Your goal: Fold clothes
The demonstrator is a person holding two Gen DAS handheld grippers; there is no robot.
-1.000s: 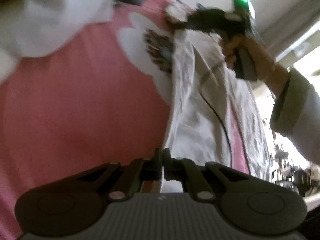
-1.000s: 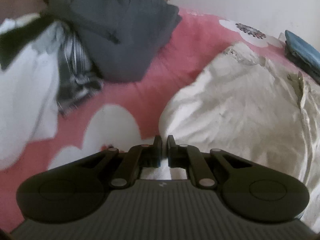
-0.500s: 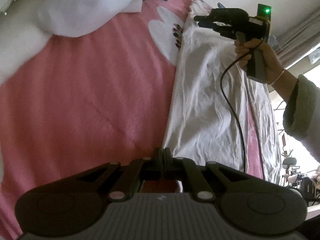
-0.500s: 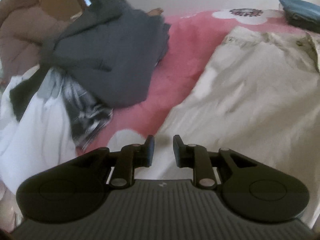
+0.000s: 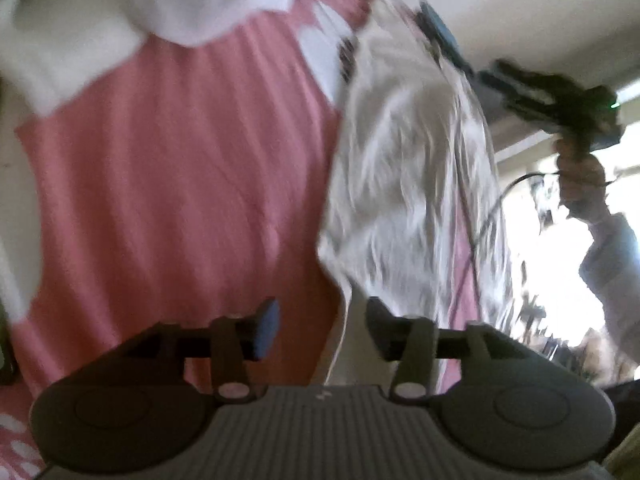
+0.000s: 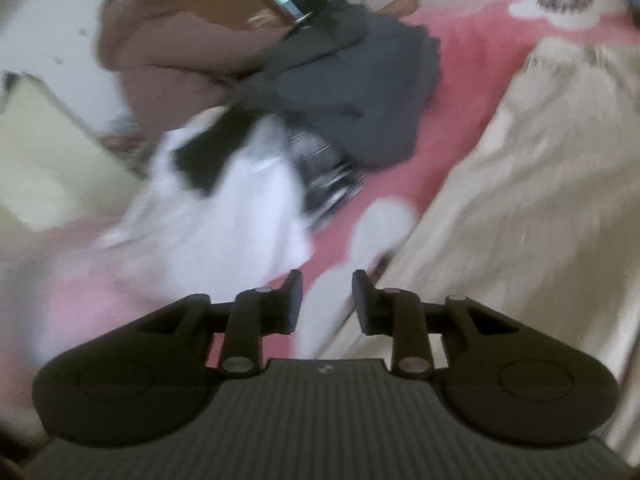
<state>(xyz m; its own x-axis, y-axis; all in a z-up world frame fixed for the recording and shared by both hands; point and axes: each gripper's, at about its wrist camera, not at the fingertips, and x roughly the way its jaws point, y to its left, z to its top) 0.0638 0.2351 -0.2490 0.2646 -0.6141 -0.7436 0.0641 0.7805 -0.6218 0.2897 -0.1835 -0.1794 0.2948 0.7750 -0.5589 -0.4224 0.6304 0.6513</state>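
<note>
The cream garment (image 5: 404, 168) lies spread flat on the pink bedspread (image 5: 180, 184). Both tongs are opening with nothing between them: left tongs (image 5: 322, 326) at its near edge, right tongs (image 6: 326, 300) lifted clear. Likely a release between folds; next calls for regripping an edge.
</note>
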